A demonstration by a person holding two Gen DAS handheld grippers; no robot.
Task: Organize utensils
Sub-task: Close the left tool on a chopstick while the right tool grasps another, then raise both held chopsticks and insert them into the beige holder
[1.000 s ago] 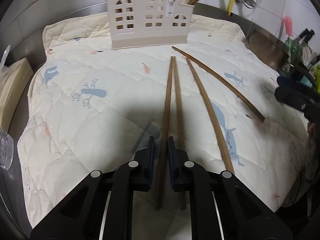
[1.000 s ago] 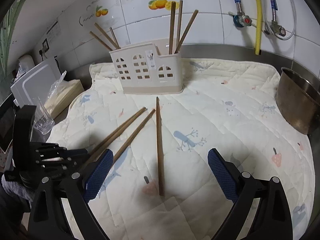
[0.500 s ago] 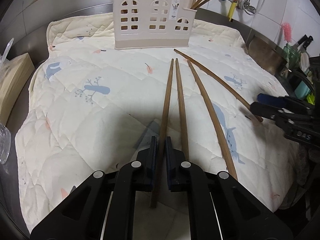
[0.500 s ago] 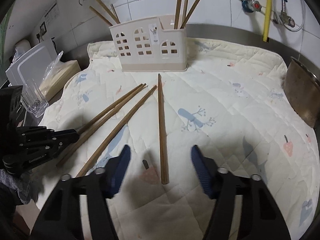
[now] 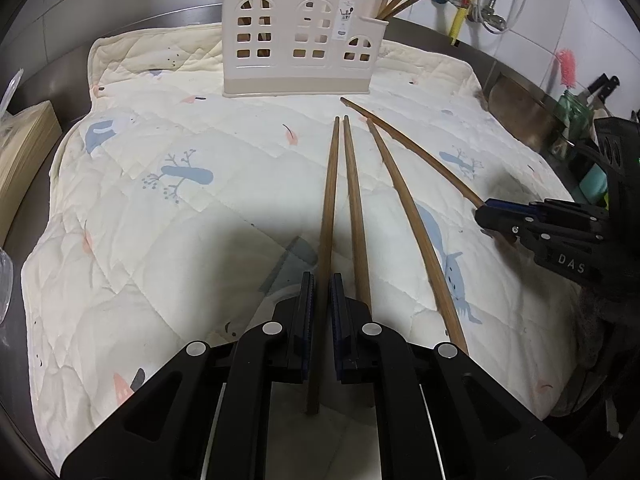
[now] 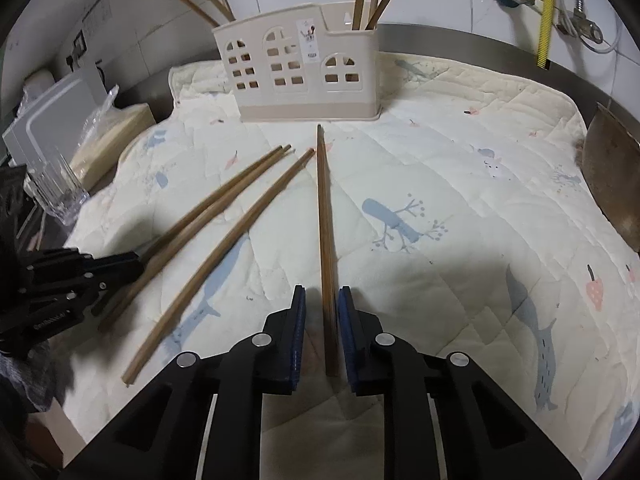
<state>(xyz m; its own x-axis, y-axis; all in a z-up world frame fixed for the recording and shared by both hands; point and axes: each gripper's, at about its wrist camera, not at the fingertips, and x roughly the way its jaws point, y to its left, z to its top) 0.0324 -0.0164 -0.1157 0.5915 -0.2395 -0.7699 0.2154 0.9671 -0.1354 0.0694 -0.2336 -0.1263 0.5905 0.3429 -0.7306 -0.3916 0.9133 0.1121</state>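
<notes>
Several brown wooden chopsticks lie on a quilted cream mat (image 5: 168,216). My left gripper (image 5: 322,280) is shut on one chopstick (image 5: 329,208), which points toward the beige utensil holder (image 5: 298,38). Two more chopsticks (image 5: 356,208) lie just to its right. My right gripper (image 6: 322,294) is shut on another chopstick (image 6: 325,216), close to its near end, and also shows in the left wrist view (image 5: 486,212). The holder (image 6: 298,66) stands at the mat's far edge with chopsticks upright in both end compartments. The left gripper also shows at the left in the right wrist view (image 6: 136,264).
A clear glass (image 6: 60,186) and a stack of paper (image 6: 110,140) sit left of the mat. A metal bowl (image 6: 612,176) stands at the right edge. Pipes and taps (image 6: 544,12) run along the tiled back wall.
My right gripper moved forward over the rightmost chopstick and closed from wide open onto it. My left gripper stayed shut on its chopstick and shifted slightly forward.
</notes>
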